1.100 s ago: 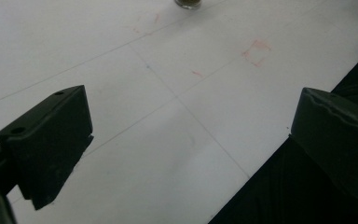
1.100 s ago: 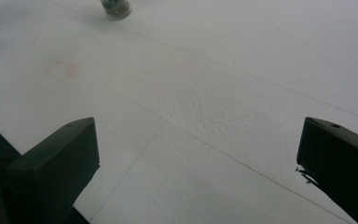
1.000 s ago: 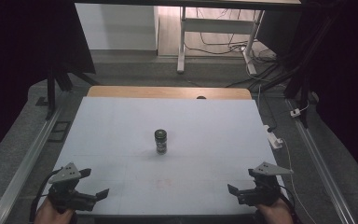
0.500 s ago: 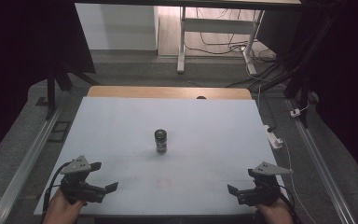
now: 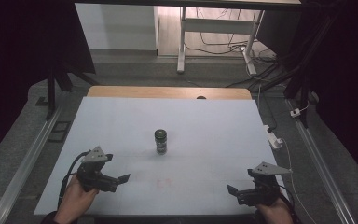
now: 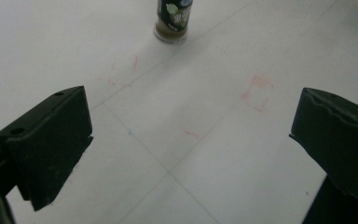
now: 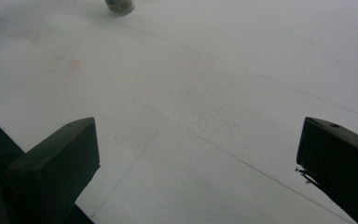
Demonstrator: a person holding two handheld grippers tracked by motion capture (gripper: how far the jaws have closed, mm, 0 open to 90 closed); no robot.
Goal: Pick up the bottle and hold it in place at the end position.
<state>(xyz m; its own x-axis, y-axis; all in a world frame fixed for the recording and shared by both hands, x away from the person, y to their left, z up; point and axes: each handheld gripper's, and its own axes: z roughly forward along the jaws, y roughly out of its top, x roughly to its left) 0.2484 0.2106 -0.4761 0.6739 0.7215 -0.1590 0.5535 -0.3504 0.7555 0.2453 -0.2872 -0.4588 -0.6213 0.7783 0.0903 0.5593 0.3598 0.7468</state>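
A small dark jar [image 5: 161, 141] with a green lid and a printed label stands upright in the middle of the white table [image 5: 205, 121]. My left gripper [image 5: 121, 181] hovers near the table's front left, open, its jaws wide apart and pointing right toward the jar. In the left gripper view the jar [image 6: 174, 19] stands ahead at the top, well beyond the jaws. My right gripper [image 5: 235, 190] rests at the front right corner, open, with nothing between its jaws. The jar's base [image 7: 119, 6] shows at the top edge of the right gripper view.
Faint red marks [image 6: 258, 93] stain the white surface in front of the jar. A white power strip [image 5: 274, 138] with a cable lies off the table's right edge. A wooden strip [image 5: 168, 92] borders the far edge. Metal rails run along both sides.
My left gripper has moved forward and to the right, from the front left corner toward the jar. The right gripper and the jar have stayed put.
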